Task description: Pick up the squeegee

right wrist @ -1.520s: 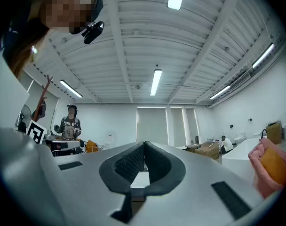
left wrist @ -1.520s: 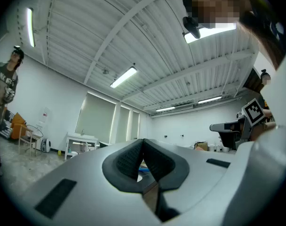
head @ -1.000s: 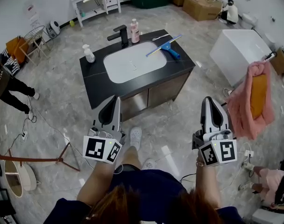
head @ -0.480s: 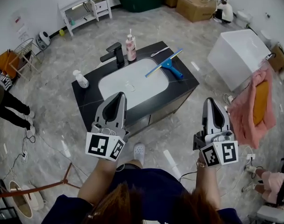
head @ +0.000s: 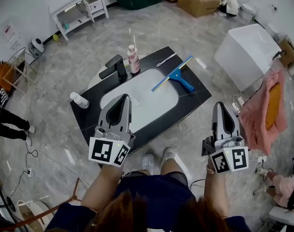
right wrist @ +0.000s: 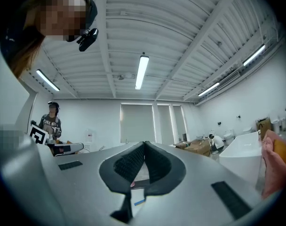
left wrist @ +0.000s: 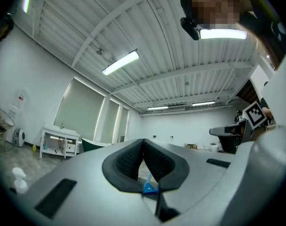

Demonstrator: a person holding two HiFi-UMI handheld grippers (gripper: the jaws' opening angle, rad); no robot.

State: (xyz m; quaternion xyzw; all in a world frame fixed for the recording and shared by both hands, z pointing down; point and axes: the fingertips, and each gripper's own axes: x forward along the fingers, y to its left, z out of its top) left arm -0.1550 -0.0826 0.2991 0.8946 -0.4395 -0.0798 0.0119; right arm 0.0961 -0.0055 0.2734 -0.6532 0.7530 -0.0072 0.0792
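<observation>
The squeegee [head: 175, 75] lies on the far right of the black surface [head: 198, 79]. Its long blade hangs partly over the rim of the white basin [head: 142, 100], and its blue handle points toward the surface's right corner. Nothing touches it.

The left tool [head: 124, 99] hovers over the near edge of the basin, and the right tool [head: 220, 106] hangs off the surface's near right side, well apart from the squeegee. Both are closed, pads pressed together at the tips with nothing between them.

The main risk, as I judge it, is arriving with closed jaws. A shut tip meeting the handle would shove the squeegee rather than take it, and since the blade already overhangs the basin, a push could tip it in.

A grab at the thin, flat blade instead of the thicker handle would likely slip or pivot.

If the left tool makes the reach across the basin, it passes near the faucet [head: 115, 67] and the pink bottle [head: 133, 58], which stands upright and looks easy to knock over. The right tool has the clearer path.
</observation>
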